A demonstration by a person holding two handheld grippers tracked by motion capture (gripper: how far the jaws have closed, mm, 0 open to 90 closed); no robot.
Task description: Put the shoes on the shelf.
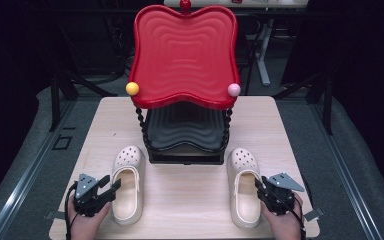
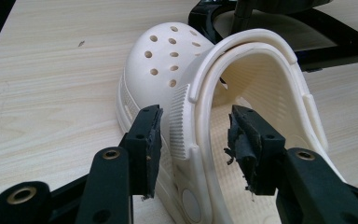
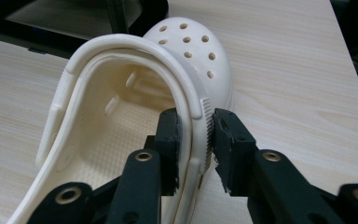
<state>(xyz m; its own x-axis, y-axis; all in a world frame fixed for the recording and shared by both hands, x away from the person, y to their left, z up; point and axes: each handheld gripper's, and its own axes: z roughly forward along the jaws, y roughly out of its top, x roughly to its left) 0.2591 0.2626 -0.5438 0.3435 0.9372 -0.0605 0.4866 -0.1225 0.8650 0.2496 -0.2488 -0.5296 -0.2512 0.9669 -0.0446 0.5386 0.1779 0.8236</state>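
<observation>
Two cream clogs lie toes-away on the wooden table, the left clog and the right clog. My left gripper is open, its jaws standing on either side of the left clog's outer wall and folded strap with a gap on both sides. My right gripper is shut on the right clog's outer wall and strap, both pads pressed against it. Both clogs rest flat on the table.
Behind the clogs stands a two-tier rack with a red wavy tray on top and a black tray beneath, on twisted black posts. Yellow and pink balls cap its corners. The table edges lie close to each hand.
</observation>
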